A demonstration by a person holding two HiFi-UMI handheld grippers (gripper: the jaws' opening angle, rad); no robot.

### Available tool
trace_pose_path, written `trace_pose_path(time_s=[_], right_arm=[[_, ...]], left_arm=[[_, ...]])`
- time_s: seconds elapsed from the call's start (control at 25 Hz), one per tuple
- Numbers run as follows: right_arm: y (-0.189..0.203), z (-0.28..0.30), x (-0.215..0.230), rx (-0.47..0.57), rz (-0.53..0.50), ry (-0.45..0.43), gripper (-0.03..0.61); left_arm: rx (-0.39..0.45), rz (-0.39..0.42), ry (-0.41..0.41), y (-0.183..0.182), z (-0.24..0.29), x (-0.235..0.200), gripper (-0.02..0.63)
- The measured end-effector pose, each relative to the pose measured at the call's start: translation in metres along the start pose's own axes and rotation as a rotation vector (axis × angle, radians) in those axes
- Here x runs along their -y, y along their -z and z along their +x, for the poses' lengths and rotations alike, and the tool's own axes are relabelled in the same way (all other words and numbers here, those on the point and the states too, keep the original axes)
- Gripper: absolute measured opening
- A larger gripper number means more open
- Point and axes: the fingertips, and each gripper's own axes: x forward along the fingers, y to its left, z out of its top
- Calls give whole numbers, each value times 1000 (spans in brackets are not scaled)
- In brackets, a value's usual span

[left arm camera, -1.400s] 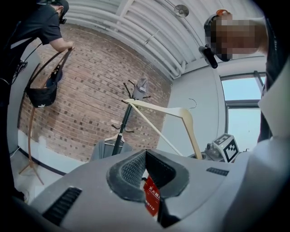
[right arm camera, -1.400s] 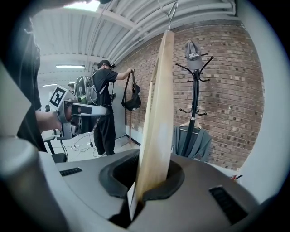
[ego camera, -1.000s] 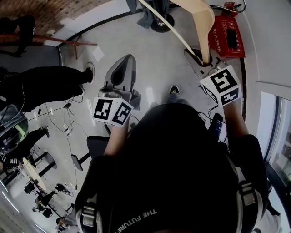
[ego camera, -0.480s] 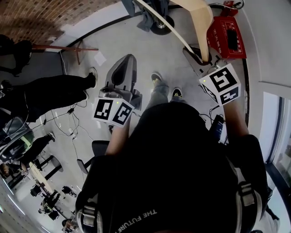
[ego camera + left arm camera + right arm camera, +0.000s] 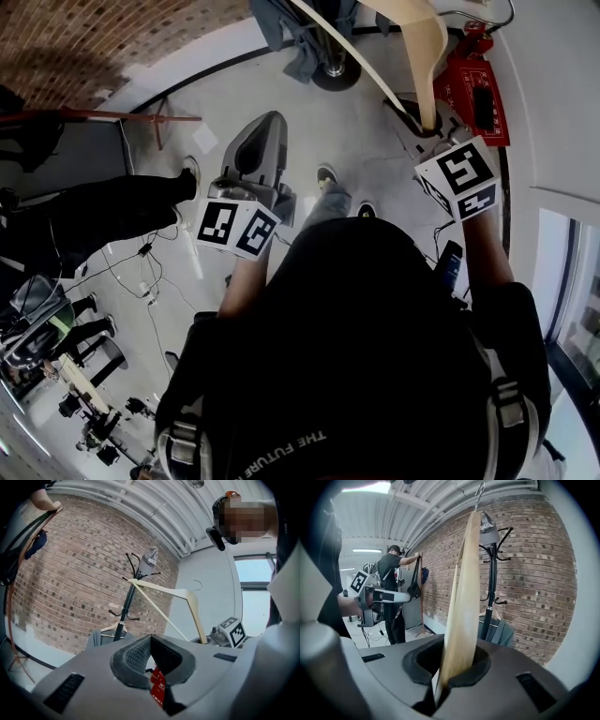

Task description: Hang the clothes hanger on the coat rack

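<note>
My right gripper (image 5: 451, 667) is shut on the lower end of a pale wooden clothes hanger (image 5: 464, 592), which stands nearly upright with its metal hook (image 5: 478, 492) at the top. In the head view this gripper (image 5: 413, 113) holds the hanger (image 5: 412, 37) up at the upper right. The black coat rack (image 5: 492, 576) stands just beyond it by the brick wall, with a grey cap (image 5: 487, 529) on top. My left gripper (image 5: 150, 644) is shut with nothing in it and sits lower left (image 5: 265, 127). The left gripper view shows the hanger (image 5: 187, 601) beside the rack (image 5: 126, 604).
A grey garment (image 5: 499, 631) hangs low on the rack, whose round base (image 5: 333, 70) is on the floor ahead. A red box (image 5: 478, 86) lies at the right by the wall. A person in black (image 5: 391, 590) stands by the brick wall; cables (image 5: 145, 277) trail at the left.
Both grippers have shifted slightly forward toward the rack's base, the hanger still held. The holder's feet have stepped ahead. The bystander in black at the left has moved.
</note>
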Motion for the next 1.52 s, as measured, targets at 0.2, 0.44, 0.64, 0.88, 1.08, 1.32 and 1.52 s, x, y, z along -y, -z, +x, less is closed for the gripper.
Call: trace_pose_path(time_s=[0.2, 0.44, 0.64, 0.88, 1.08, 1.32, 1.52], right_arm=[[-21, 33, 11, -6, -6, 12, 29], [-38, 73, 11, -21, -20, 12, 29], [-44, 98, 6, -34, -29, -3, 29], [-42, 114, 16, -41, -27, -5, 29], [-42, 131, 45, -56, -26, -6, 29], [-47, 162, 88, -68, -30, -26, 29], [-51, 182, 138, -67, -50, -45, 29]], left_arm=[[7, -2, 16, -16, 20, -33, 14], [19, -25, 21, -25, 25, -75, 14], [23, -28, 7, -30, 23, -103, 14], [7, -37, -5, -30, 34, -120, 14], [-14, -39, -11, -31, 65, -132, 14], [-19, -39, -24, -40, 114, -149, 14], [-9, -25, -25, -52, 168, -155, 14]])
